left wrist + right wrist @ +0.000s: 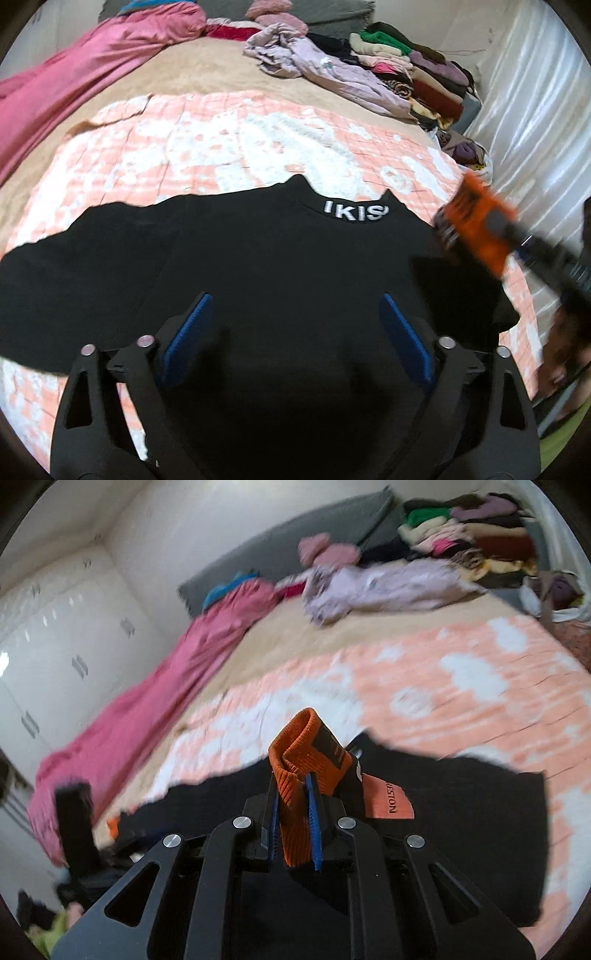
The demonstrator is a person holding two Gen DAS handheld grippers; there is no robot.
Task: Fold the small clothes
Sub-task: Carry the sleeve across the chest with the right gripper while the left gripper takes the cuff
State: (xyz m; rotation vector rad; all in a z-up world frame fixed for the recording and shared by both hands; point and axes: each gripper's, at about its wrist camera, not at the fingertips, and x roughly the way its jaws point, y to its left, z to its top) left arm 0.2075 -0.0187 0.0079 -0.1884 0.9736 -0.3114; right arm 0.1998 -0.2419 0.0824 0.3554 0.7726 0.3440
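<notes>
Black garment (258,266) reads "IKIS"; right claw (295,812) grips an orange cuff (295,760), left claw (295,325) spread wide.

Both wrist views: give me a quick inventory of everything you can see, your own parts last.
Black garment: one, black with white lettering, spread on the blanket.
Orange cuff: one, orange ribbed, clamped in the right gripper.
Blanket: one, peach and white, under the garment.
Pink cover: one, far left of bed.
Lilac garment: one, crumpled, far end.
Clothes pile: one, mixed colours, far right corner.
Left gripper: open, above the garment.
Right gripper: shut on the cuff.
</notes>
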